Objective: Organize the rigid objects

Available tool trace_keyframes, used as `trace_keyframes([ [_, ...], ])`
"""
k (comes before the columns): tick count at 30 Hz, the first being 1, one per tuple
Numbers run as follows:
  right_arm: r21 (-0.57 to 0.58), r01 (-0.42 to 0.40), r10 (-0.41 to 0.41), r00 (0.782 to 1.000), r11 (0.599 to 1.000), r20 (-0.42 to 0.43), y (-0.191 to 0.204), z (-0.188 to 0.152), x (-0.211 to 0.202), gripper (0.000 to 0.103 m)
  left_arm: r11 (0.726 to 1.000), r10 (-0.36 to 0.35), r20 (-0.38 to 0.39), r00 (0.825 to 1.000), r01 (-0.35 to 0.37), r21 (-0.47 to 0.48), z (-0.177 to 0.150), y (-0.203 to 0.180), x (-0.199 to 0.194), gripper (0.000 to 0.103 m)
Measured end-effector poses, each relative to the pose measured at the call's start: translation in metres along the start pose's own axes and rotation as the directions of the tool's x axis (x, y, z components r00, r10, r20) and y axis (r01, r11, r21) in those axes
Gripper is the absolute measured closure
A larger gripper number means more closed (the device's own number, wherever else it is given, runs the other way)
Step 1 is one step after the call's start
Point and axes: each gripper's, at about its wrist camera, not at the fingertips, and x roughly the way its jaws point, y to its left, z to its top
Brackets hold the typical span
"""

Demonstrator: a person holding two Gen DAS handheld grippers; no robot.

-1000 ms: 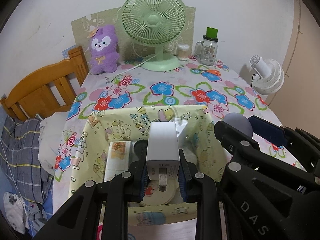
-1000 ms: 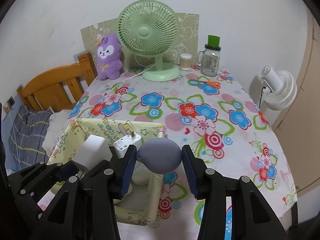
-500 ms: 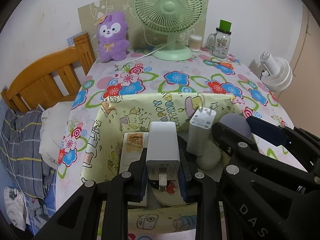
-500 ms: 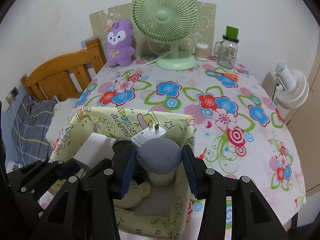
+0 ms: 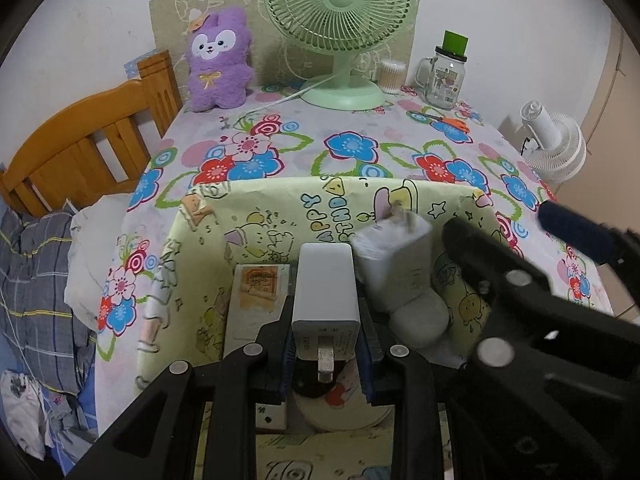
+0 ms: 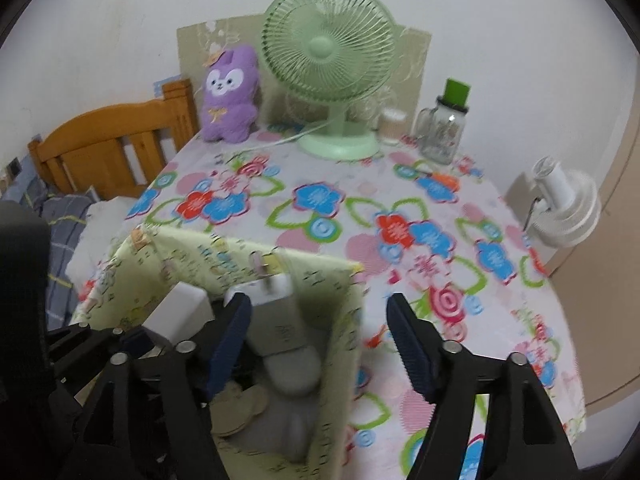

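Observation:
A yellow cartoon-print box (image 5: 320, 196) stands on the flowered tablecloth (image 5: 360, 148). My left gripper (image 5: 325, 354) is shut on a white plug adapter (image 5: 324, 296), prongs toward the camera, held over the box's near part. Inside the box are a second white charger (image 5: 394, 268), a small carton with an orange label (image 5: 258, 286) and a round cartoon disc (image 5: 340, 404). My right gripper (image 6: 320, 340) is opening and straddles the box's right wall (image 6: 340, 344). The grey rounded object (image 6: 296, 368) lies in the box below, free of the pads.
At the table's far edge stand a green fan (image 5: 340, 20), a purple plush (image 5: 218, 60), a swab pot (image 5: 390, 76) and a glass jar with a green lid (image 5: 444, 76). A wooden headboard (image 5: 88, 144) is left, a white fan (image 5: 556, 148) right.
The right gripper's jaws have spread and the grey object has left them and dropped into the box. Both grippers came lower over the box. The left gripper keeps its hold on the adapter.

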Motion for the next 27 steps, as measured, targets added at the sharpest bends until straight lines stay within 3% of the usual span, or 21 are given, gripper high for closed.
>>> trace_keyframes([
  [3,0.016,0.008,-0.007,1.000,1.000,-0.018,-0.008,0.001,0.004,0.027,1.000,0.003,0.008,1.000,-0.003,0.017,0.001,-0.006,0.002,0.067],
  [6,0.030,0.006,-0.005,0.999,1.000,-0.031,-0.013,-0.001,0.007,0.027,0.999,0.014,0.039,0.999,-0.015,0.030,0.002,-0.012,-0.001,0.048],
  [8,0.032,0.010,-0.009,0.999,0.999,-0.032,-0.016,-0.002,0.006,0.027,1.000,0.011,0.047,0.999,-0.012,0.024,0.003,-0.012,-0.003,0.030],
  [19,0.082,0.012,-0.012,1.000,0.997,-0.011,-0.041,-0.010,-0.015,0.027,0.999,0.026,0.106,0.994,-0.030,0.037,0.003,-0.029,-0.027,0.015],
  [27,0.107,0.019,-0.021,1.000,0.994,0.019,-0.060,-0.015,-0.037,0.027,0.998,0.033,0.141,0.989,-0.039,0.043,0.000,-0.045,-0.048,0.011],
])
